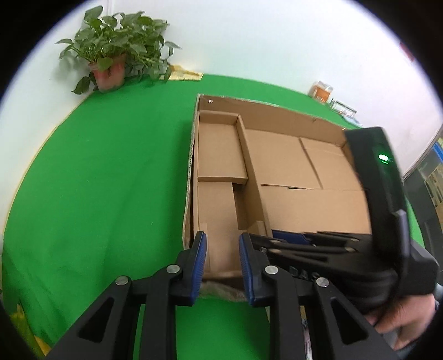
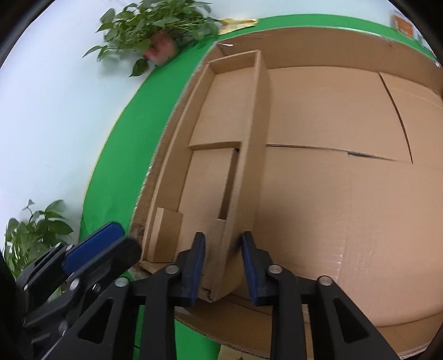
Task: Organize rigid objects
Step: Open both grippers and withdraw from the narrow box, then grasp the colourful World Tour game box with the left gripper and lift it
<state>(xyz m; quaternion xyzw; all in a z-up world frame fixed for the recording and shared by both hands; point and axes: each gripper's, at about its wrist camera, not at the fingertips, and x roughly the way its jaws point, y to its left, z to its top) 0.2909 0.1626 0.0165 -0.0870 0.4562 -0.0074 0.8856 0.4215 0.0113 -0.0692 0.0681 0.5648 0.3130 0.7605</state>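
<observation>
Brown cardboard box, plain, no print. Brown divider inside, same colour. Bright green cloth under box. Black left gripper with blue ribbed pads. Black right gripper, blue pads too. Small green light on black body. Green leafy plant in pinkish pot. White wall. Orange and white thing far back.

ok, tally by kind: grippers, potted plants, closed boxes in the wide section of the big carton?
Grippers: 2, left gripper and right gripper
Potted plants: 2
Closed boxes in the wide section of the carton: 3
Total: 7
</observation>
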